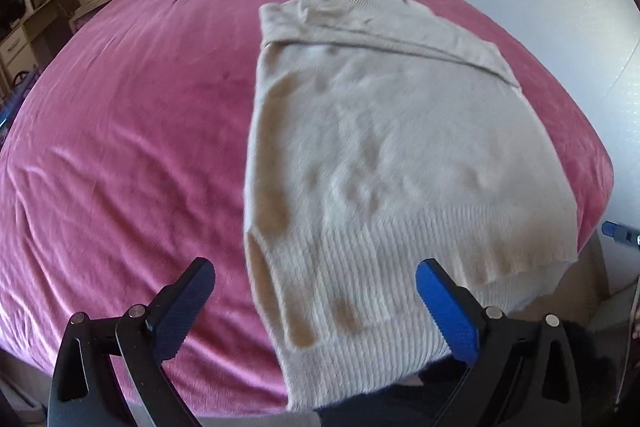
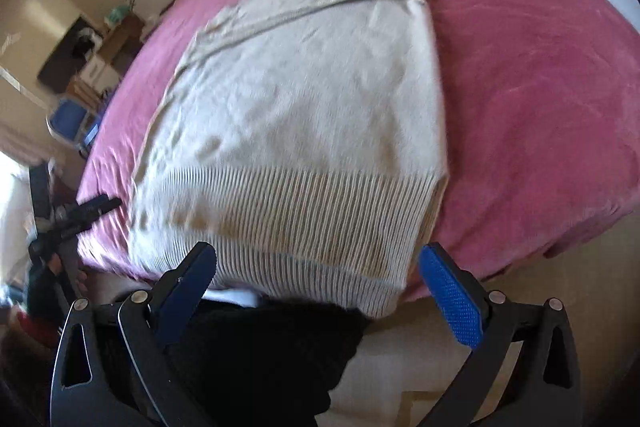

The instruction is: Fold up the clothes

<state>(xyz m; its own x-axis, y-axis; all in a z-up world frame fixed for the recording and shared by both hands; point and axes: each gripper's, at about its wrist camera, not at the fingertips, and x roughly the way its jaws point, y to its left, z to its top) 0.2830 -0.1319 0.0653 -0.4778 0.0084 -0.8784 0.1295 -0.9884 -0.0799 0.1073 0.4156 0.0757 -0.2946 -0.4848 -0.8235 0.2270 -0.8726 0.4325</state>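
My cream knitted sweater (image 1: 400,155) lies flat on the pink velvety bed (image 1: 120,131), ribbed hem at the bed's near edge. Both tongs, left (image 1: 316,311) and right (image 2: 318,291), gape wide, empty. I'd pinch both hem corners evenly, then lift together.

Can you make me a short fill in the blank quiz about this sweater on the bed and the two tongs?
1. The cream sweater lies on a bed cover coloured ____.
2. Both the left tongs and the right tongs are ____, holding nothing.
3. The sweater's ribbed hem hangs over the bed's ____ edge.

Missing words: pink; open; near
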